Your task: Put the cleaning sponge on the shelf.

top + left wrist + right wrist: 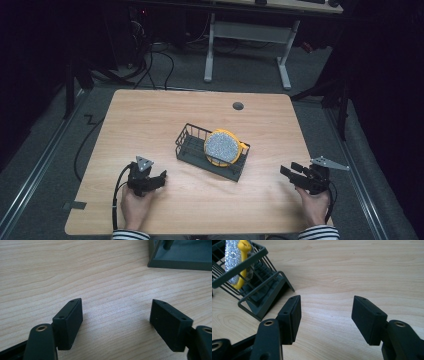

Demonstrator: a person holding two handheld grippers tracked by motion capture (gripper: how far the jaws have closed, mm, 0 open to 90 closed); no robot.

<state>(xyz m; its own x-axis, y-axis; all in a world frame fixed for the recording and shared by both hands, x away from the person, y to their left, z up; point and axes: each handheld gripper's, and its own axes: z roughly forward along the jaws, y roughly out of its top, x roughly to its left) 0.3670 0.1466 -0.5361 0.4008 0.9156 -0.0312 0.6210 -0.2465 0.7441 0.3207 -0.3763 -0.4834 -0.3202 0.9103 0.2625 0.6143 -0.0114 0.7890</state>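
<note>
A dark wire rack (187,145) stands at the middle of the wooden table (150,115). In it a round plate (222,146) with a yellow rim and a speckled grey face stands on edge. My left gripper (161,179) rests low on the table at the front left, open, with bare wood between its jaws. My right gripper (290,170) sits at the front right, open and empty, pointing left toward the rack. The right gripper view has the rack (255,290) and the plate (234,260) at upper left. A corner of the rack's base (180,257) appears in the left gripper view.
A small round cable hole (238,106) lies near the table's far edge. Beyond the table stand a white desk frame (247,45) and loose cables on the floor. A cable (117,195) trails from the left gripper off the front edge.
</note>
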